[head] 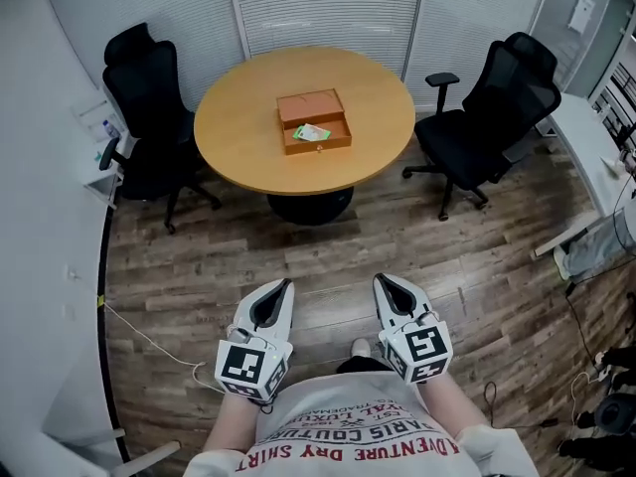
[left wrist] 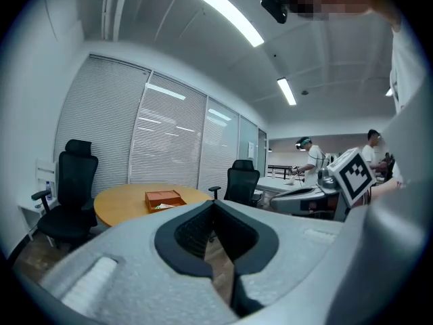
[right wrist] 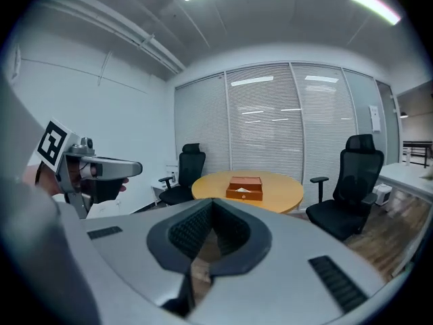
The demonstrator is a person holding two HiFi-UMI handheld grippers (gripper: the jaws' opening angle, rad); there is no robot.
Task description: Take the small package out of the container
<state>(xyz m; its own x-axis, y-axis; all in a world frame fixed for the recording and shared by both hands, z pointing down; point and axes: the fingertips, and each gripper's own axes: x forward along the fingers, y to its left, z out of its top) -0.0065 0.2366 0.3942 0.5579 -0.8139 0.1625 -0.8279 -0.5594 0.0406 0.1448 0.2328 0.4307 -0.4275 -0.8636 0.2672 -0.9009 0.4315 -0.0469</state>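
**Head view.** We see the left gripper (head: 279,290) and the right gripper (head: 389,286) side by side at 6 o'clock in the frame. Both are well apart from the round light-wood table (head: 238,137) at 12 o'clock. Each has its jaws drawn together, with nothing held. The orange-brown wooden box with a pulled-out drawer (head: 310,107) sits near the table's middle. The small green-and-white package (head: 311,133) lies in that open drawer, on the box's 6 o'clock side. Black mesh office chairs stand at 10 o'clock (head: 149,97) and 2 o'clock (head: 497,97) of the table.

**Left gripper view.** The left gripper (left wrist: 213,204) has its jaw tips meeting. Only wood-plank floor (left wrist: 220,263) shows through the oval gap behind them, and nothing is clamped. The table (left wrist: 122,205) and the box (left wrist: 164,198) lie at 10 o'clock from the tips, far off. The package (left wrist: 162,206) is a pale speck at the box's front. The right gripper's marker cube (left wrist: 353,173) is at 3 o'clock.

**Right gripper view.** The right gripper (right wrist: 213,203) is fully closed, tips touching, and empty. The box (right wrist: 245,187) on the table (right wrist: 284,193) is at 1 o'clock beyond the tips, with no contact. The package (right wrist: 243,190) shows as a pale patch in the drawer. The left gripper (right wrist: 91,169) is at 9 o'clock.
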